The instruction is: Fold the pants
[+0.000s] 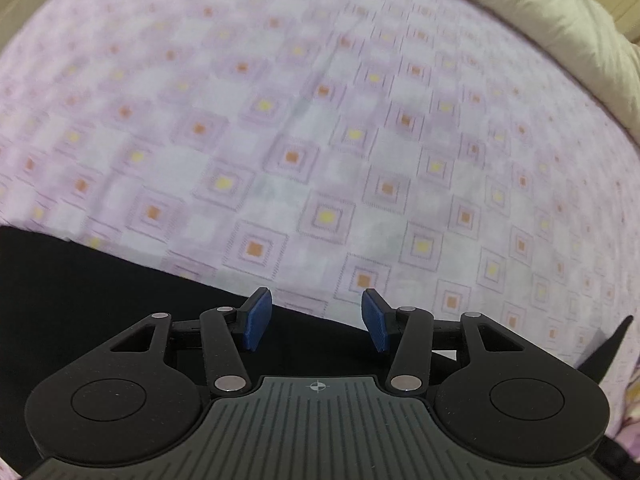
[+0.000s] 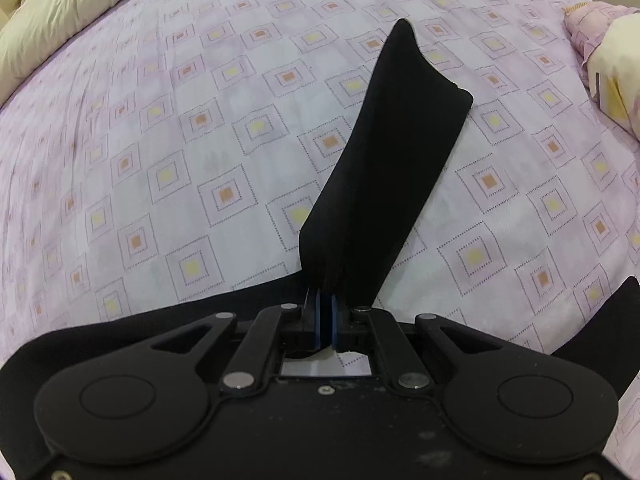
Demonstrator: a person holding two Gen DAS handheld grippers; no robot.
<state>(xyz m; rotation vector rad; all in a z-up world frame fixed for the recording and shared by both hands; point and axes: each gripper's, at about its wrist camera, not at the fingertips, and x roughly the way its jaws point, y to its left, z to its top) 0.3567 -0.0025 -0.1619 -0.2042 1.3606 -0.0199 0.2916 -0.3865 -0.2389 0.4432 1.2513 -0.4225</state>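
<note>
Clamped on a fold of black cloth, the right gripper [image 2: 327, 322] is seen with its blue pads pressed together, and the pants [image 2: 384, 168] are held up from that pinch as a long dark strip that rises ahead of the fingers and ends in a curled, pointed tip. More of the garment is spread low beneath and to both sides of this gripper on the bedsheet [image 2: 160, 140].

At the left gripper [image 1: 316, 320] the blue pads are set wide apart and nothing is held between them; black cloth lies directly below and to its left, its edge running under the fingertips.

A fold is judged to be under way, with one end lifted for carrying over. The next move is thought to call for the free gripper to be closed on the cloth edge below it, so that both ends can be laid down together.

Waistband and leg cannot be told apart, since the cloth shows no detail. The left view is blurred. A cream quilt [image 2: 60, 4] is cut off at the far edge.
</note>
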